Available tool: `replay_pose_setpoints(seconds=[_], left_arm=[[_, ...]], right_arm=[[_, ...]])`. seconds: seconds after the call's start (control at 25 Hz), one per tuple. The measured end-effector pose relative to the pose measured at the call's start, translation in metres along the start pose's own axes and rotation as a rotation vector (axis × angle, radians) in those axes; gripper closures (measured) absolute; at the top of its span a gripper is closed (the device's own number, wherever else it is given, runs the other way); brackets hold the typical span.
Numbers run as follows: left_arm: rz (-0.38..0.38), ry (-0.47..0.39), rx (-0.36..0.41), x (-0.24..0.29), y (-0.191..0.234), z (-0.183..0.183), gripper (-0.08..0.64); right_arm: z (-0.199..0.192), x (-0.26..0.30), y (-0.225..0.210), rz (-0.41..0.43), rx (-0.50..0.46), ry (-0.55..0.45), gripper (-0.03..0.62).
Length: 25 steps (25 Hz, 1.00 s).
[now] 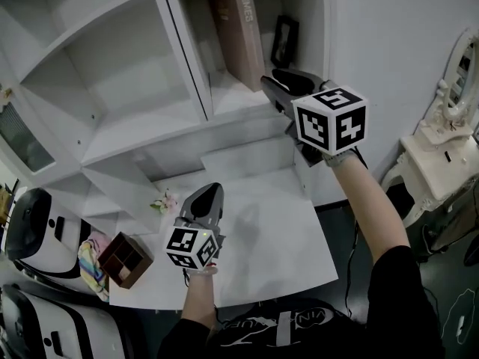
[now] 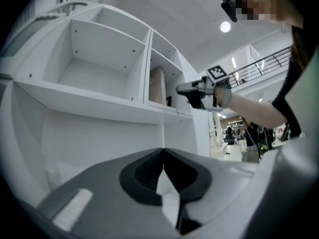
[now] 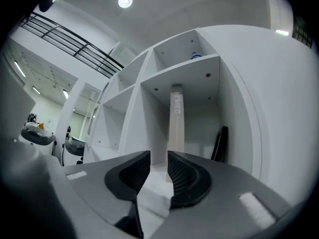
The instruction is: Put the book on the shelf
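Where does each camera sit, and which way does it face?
Head view: on the person's head, looking down at the shelf; both forearms, left gripper, right gripper.
Left gripper view: on that gripper, facing the shelf; shut jaws, other arm.
Right gripper view: on that gripper, facing the book; open, empty jaws.
All share the book.

The book point(image 1: 233, 36) ran off the head view's top edge, its spine lettering too blurred to read. The right hand-held gripper point(image 3: 158, 156) hid its foot in the right gripper view. The dark thing point(image 1: 284, 41) right of it was unidentifiable.
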<state>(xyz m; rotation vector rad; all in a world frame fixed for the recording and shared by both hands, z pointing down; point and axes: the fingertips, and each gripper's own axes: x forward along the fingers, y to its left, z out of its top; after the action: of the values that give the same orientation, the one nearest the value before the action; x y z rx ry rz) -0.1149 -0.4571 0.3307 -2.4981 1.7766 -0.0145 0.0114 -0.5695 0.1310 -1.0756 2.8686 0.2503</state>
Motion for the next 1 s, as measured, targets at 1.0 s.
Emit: replay_pose_setpoints(seconds=[1.0], left_arm=[[0.187,-0.039,-0.005,-0.079,-0.016,-0.002,0.56]], right_arm=[[-0.101,-0.132,0.047,0.065,-0.014,0.052,0.584]])
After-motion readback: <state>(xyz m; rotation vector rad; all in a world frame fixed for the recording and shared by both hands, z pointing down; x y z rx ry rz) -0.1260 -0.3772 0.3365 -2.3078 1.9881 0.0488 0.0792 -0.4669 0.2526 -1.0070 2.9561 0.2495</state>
